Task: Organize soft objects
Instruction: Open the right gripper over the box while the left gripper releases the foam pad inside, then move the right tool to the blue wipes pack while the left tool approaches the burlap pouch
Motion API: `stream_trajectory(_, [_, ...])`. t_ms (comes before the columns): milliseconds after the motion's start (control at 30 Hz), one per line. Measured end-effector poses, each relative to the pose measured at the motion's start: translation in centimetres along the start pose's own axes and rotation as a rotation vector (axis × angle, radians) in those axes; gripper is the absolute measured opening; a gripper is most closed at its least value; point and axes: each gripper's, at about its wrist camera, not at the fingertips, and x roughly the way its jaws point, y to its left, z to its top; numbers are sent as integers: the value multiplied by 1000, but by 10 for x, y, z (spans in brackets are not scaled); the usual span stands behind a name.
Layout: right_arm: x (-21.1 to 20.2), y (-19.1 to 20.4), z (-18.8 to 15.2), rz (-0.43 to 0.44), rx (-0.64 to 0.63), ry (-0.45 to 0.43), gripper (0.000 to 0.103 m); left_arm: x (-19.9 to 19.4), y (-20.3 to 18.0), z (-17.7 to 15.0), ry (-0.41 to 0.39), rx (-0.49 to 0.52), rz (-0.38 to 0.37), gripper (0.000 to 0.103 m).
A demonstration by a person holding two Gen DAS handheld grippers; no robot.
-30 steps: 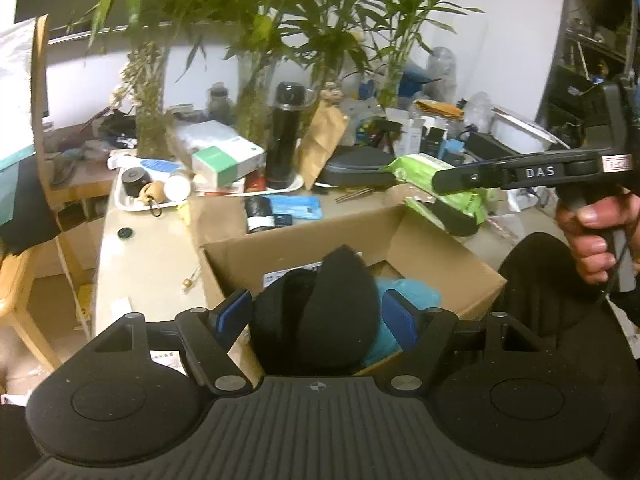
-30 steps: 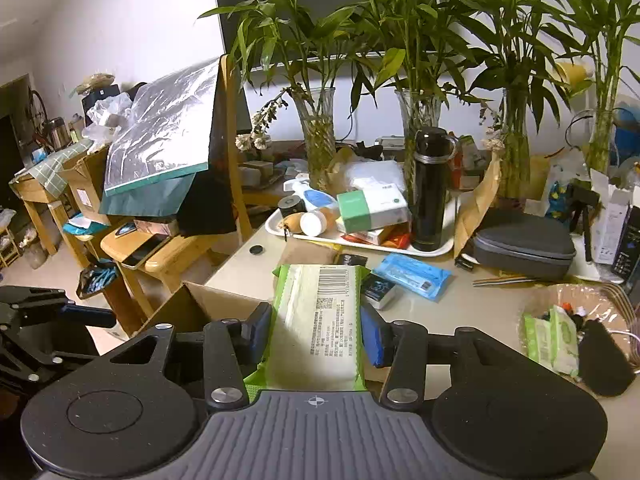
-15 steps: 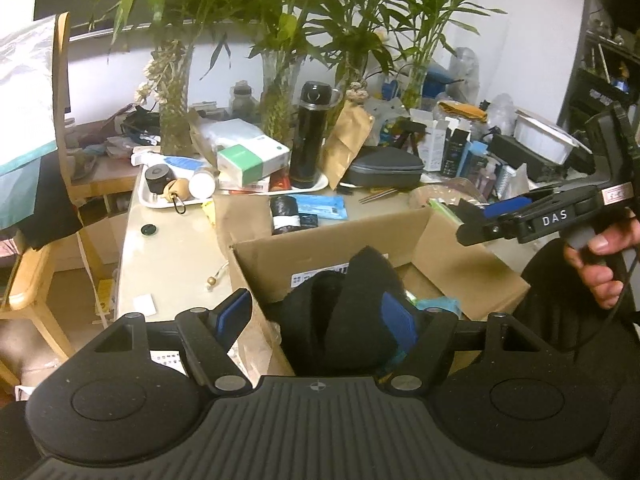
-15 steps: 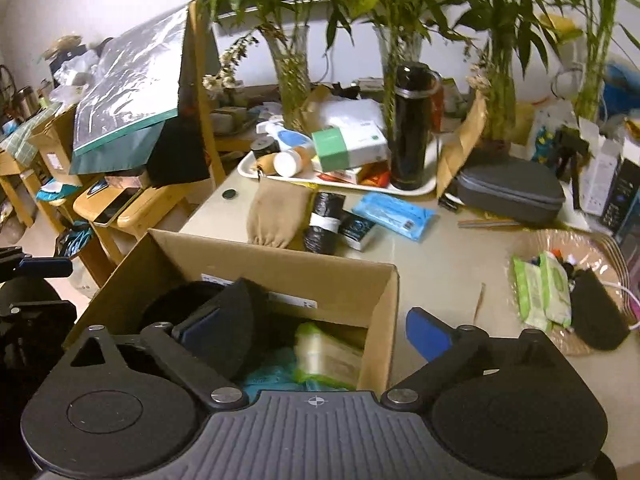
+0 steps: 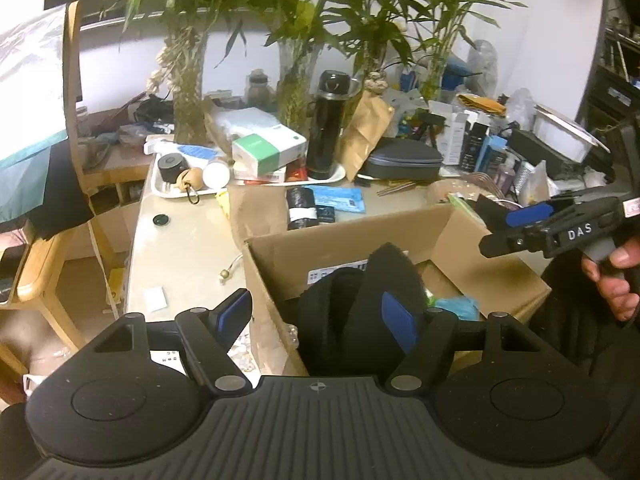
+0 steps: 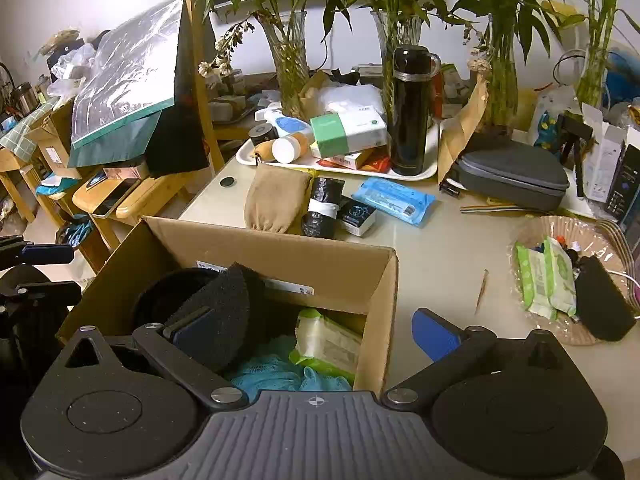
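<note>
An open cardboard box (image 6: 272, 240) (image 5: 360, 232) stands at the table's near edge. It holds black foam pieces (image 6: 224, 312) (image 5: 384, 280), a teal mesh puff (image 6: 272, 376) and a green wet-wipes pack (image 6: 324, 340). My right gripper (image 6: 310, 328) hangs over the box's right side, its jaws opening wide. The pack lies loose below them, with no pad touching it. My left gripper (image 5: 318, 314) is open and straddles the box's left wall. The black foam sits between its fingers but is not squeezed. The right gripper (image 5: 508, 232) also shows in a hand at the right.
Behind the box lie a tan pouch (image 6: 276, 196), a black roll (image 6: 324, 208) and a blue wipes pack (image 6: 392, 200). A white tray (image 6: 248, 160) carries a black flask (image 6: 408, 112). A basket (image 6: 532, 228) of wipes packs stands at the right, glass vases at the back, a wooden chair (image 6: 200, 120) at the left.
My right gripper opened and let go of the green wipes pack, which dropped into the box; the gripper also sank a little. The left gripper stayed over the box, as wide as before.
</note>
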Motion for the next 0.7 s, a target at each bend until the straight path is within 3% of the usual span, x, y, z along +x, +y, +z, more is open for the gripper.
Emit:
stream_trajectory(500, [10, -5, 23, -37, -14, -34, 103, 14, 12, 18, -15, -22, 22, 71])
stream_trajectory(700, [9, -10, 32, -65, -10, -108, 103, 18, 16, 30, -35, -14, 34, 71])
